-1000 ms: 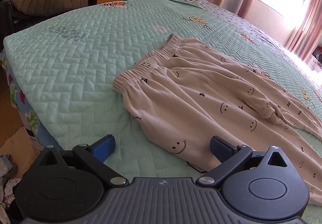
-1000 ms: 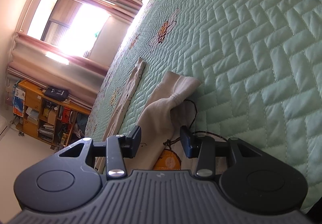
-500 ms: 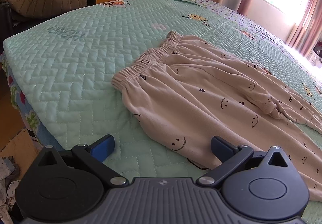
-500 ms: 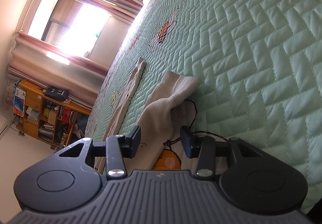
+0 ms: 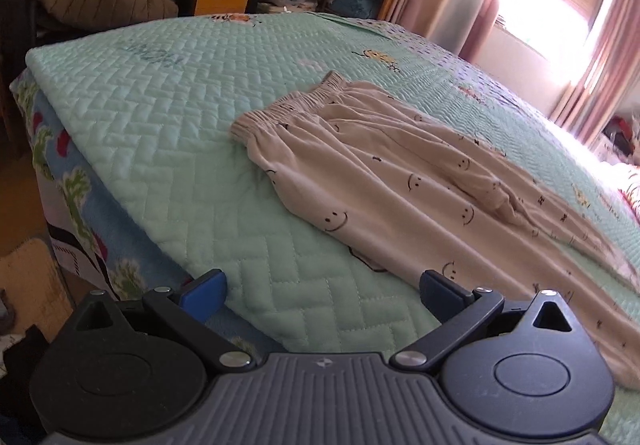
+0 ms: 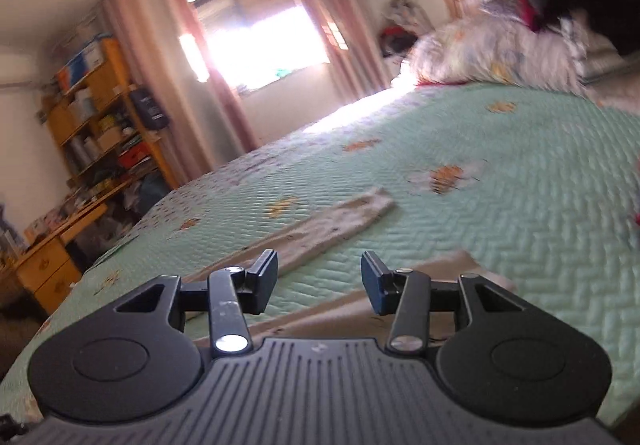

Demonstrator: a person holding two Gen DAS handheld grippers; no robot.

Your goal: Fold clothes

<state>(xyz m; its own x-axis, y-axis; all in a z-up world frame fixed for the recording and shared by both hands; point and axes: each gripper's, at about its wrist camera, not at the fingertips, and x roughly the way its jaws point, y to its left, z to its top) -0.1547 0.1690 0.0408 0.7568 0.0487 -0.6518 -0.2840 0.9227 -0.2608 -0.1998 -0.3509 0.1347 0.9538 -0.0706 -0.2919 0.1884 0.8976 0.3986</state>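
My right gripper [image 6: 319, 277] has lifted away from the pant leg it was holding low over a moment ago, and it has rolled back to level; its jaws have just been opening and nothing is between them now. The 2 leg ends of the beige pants [image 6: 340, 223] lie on the green quilted bedspread [image 6: 500, 245] ahead of it and just under it, one cuff [image 6: 374, 205] a little beyond my left finger, the other under my right finger. This view is blurred. My left gripper [image 5: 322, 283] has slid back toward the bed edge and is released, jaws wide apart, empty. In its view the pants [image 5: 400, 181] with the smiley print lie flat ahead and to the right, the elastic waistband [image 5: 288, 107] furthest from me, and the fabric passes just beside my right finger [image 5: 438, 285].
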